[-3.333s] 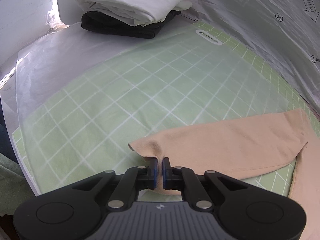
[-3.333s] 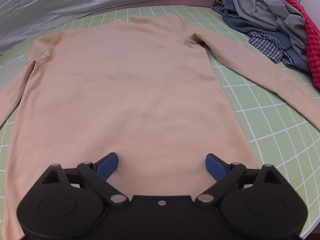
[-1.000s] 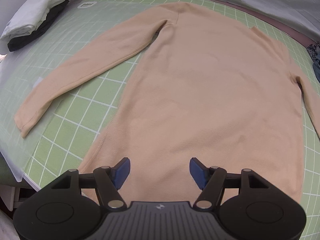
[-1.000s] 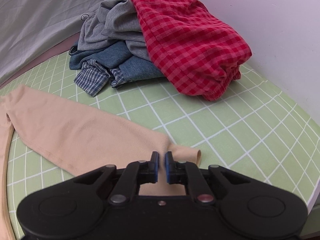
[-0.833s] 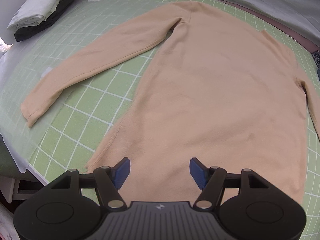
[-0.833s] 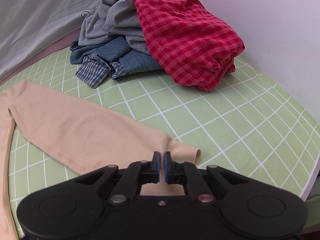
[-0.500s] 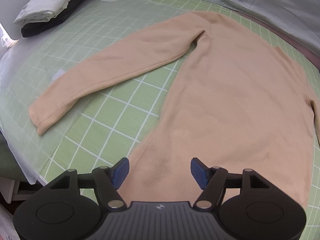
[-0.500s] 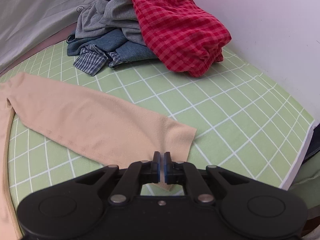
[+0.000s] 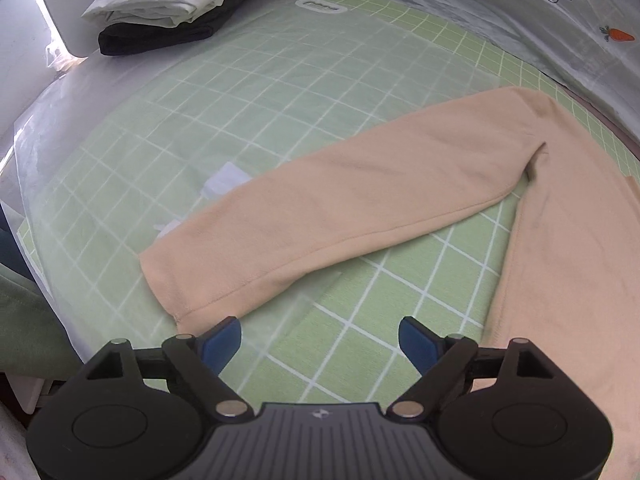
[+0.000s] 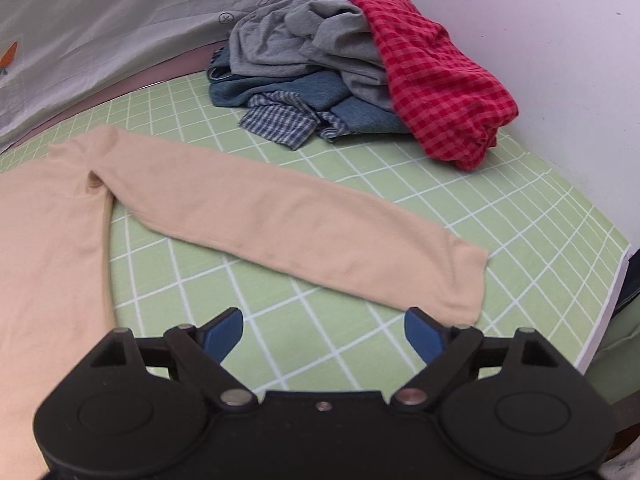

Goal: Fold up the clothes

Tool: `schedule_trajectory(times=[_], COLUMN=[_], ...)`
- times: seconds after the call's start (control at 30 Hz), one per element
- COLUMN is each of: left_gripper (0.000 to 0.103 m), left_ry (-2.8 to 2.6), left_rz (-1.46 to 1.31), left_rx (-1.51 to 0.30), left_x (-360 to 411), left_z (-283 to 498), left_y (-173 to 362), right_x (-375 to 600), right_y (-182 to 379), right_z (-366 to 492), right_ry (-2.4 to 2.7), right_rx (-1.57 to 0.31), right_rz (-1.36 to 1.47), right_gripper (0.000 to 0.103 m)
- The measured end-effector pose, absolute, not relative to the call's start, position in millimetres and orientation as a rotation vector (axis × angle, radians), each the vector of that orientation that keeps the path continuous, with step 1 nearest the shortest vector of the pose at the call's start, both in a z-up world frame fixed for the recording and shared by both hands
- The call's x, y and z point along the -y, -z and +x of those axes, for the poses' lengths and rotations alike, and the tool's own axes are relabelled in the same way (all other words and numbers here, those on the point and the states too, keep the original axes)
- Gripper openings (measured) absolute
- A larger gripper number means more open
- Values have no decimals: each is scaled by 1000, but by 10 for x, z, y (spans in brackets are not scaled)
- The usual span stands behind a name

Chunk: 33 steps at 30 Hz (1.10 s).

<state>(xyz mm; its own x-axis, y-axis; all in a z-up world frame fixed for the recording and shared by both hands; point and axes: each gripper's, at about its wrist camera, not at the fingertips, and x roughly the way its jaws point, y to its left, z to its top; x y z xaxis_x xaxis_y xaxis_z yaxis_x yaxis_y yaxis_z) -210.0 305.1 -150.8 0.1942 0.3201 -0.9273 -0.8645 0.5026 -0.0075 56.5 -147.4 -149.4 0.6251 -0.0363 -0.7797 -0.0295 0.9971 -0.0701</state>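
Two handheld grippers point steeply down over a desk (image 9: 280,92) covered by a green grid mat, where a peach long-sleeved top (image 9: 568,280) lies flat with both sleeves spread outward. The left gripper (image 9: 320,338) has its blue fingers (image 9: 222,340) spread wide and opening, with only bare mat between them; the cuff of the top's left sleeve (image 9: 320,216) lies just beyond the left-hand finger, not gripped. The right gripper (image 10: 323,336) also has its fingers (image 10: 422,338) wide apart and opening, holding nothing; the cuff of the right sleeve (image 10: 304,216) lies just ahead of the right-hand finger. A second ago the right fingers were pinched shut on that cuff; it now lies released and flat. The left gripper, earlier over the top's hem, now sits to the side near the sleeve end. Far beyond the left fingers sits a folded white and black stack (image 9: 168,4); beyond the right fingers, a heap of unfolded clothes (image 10: 360,68).
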Motion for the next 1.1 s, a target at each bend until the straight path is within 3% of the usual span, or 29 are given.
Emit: schedule_trajectory(times=[0.43,0.7,0.87,0.97,1.03,1.07,1.1], left_gripper=[90,95,93,76,47,41,21], left_ry=[-923,-925,-924,-954,-970,-975,-974], left_rz=[-693,-709,-672,-679,-696,-709,-729], left_rx=[-1128,-1139,-1112,-1078,-1059,-1053,-1046], left_x=[-4032,-4063,-3977,-3932,-3912,-3905,-3899], left_z=[-2431,-2434,-2460,-2495,-2506,-2508,-2463], left_y=[1792,1890,1884,1829,1781,1757,1726], right_x=[364,40,-5,24,56,73,93], right_y=[1567,1560,1586,1604,1609,1613,1618], right_z=[257,245,229,235,247,256,263], right_ry=[-68,-92,-107,-108,-103,-101,-98], right_rx=[-942,-967,-982,-991,-991,-992,-994], right_rz=[-141,-216,-260,-258,-252,-249,-247], right_gripper=[92,92,92,92,92,92,92])
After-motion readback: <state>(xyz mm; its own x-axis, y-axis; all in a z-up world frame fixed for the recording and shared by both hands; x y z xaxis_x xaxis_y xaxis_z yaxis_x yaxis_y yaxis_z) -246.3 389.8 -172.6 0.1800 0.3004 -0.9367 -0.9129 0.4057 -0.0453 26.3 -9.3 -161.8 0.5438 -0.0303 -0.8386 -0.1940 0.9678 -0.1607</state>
